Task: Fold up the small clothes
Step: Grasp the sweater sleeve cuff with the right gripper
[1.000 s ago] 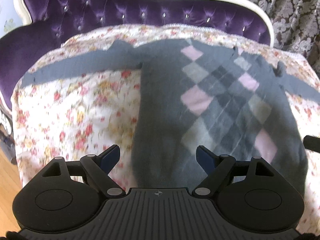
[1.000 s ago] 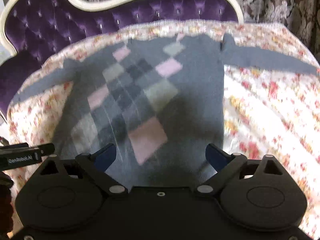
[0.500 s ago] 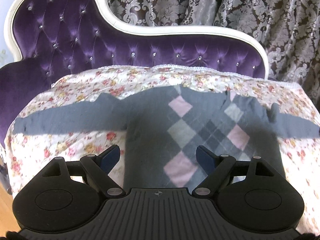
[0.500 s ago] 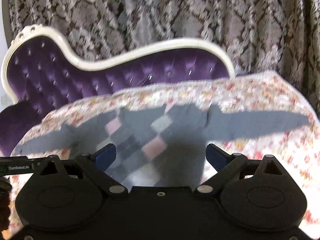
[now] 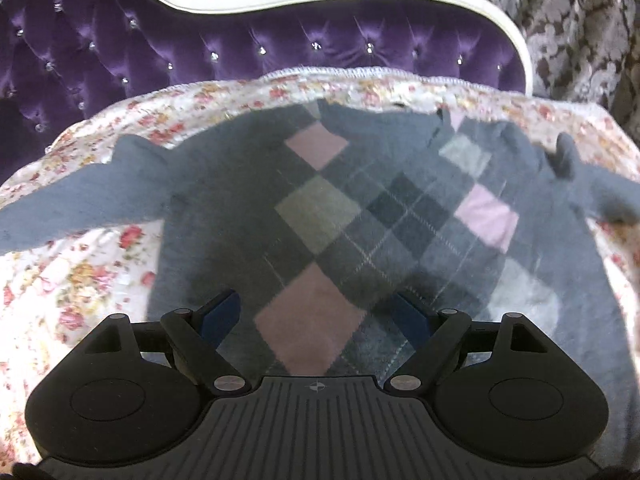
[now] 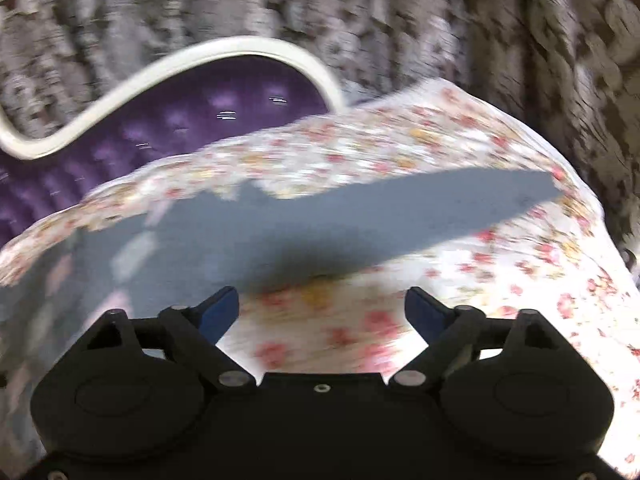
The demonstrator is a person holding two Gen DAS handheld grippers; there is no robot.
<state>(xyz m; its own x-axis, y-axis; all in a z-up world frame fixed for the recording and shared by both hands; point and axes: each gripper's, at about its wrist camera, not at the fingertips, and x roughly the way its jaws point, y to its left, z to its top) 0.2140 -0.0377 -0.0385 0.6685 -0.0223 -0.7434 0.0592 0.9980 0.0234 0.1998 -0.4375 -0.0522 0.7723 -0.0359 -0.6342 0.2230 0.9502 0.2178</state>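
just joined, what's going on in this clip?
A person with a handheld gripper in each hand is about to fold a grey argyle sweater spread flat, sleeves out, on a floral cover over a purple sofa. The left gripper hangs open over the sweater's body. The right gripper, open, with fingers that have just been closing a little, points toward the right sleeve. Nothing is gripped yet.

Soft daylight, heavy right-view motion blur
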